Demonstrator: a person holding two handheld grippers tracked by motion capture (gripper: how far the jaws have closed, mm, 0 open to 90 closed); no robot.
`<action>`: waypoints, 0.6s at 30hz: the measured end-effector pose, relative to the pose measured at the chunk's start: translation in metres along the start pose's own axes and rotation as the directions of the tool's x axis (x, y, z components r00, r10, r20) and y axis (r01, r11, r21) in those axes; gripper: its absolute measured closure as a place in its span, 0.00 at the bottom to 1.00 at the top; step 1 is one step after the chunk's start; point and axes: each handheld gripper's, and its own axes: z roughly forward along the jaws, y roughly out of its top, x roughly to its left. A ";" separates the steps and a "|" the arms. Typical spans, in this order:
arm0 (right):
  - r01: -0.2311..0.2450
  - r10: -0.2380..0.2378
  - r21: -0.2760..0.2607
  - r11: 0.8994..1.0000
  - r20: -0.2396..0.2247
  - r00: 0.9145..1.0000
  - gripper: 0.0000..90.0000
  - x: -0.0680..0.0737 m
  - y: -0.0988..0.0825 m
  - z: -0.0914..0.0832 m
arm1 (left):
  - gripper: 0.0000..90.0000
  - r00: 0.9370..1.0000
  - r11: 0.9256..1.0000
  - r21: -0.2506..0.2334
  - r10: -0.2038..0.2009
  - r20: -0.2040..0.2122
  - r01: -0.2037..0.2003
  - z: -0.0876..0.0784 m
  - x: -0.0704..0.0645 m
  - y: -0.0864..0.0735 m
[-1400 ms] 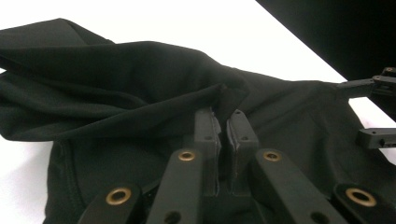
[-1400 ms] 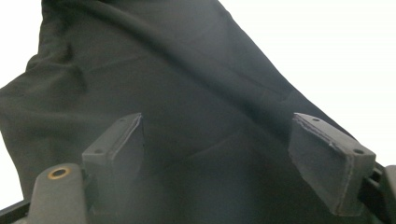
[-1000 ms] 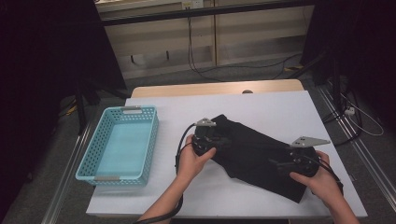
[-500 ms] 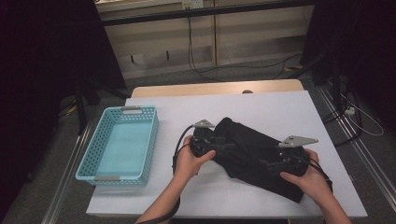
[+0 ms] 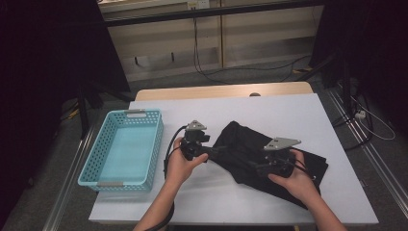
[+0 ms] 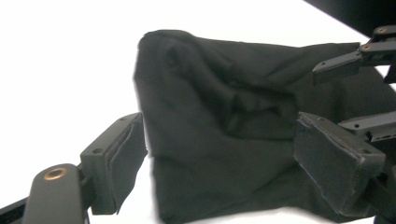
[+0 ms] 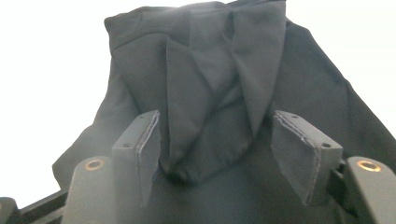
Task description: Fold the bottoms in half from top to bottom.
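Both forearms rise from the table's near edge, bare and slightly bent inward. The right gripper (image 5: 263, 165) lies low over the black cloth (image 5: 250, 144), its jaws closing in but not yet pressing, a bunched fold standing between the pads. The left gripper (image 5: 211, 153) points at the cloth's left end; its jaws have just been opening and now stand wide, gripping nothing. The cloth (soft, matte, creased) sprawls right of centre on the white table (image 5: 288, 110). A turquoise perforated basket (image 5: 96, 163) sits at the left edge.
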 end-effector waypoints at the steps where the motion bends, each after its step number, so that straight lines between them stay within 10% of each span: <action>1: 0.006 -0.006 -0.004 1.000 0.006 1.000 0.38 0.001 0.002 0.002 | 0.18 1.000 1.000 0.003 0.005 -0.008 -0.005 -0.002 0.001 -0.001; 14: 0.033 -0.033 0.002 0.999 0.074 0.997 0.52 0.004 0.026 0.046 | 0.17 0.997 1.000 0.028 -0.012 -0.074 0.014 -0.016 0.018 -0.013; 18: 0.012 -0.016 0.040 0.999 0.094 0.995 0.76 0.001 0.025 0.056 | 0.17 0.997 1.000 0.024 -0.015 -0.074 0.016 -0.020 0.020 -0.014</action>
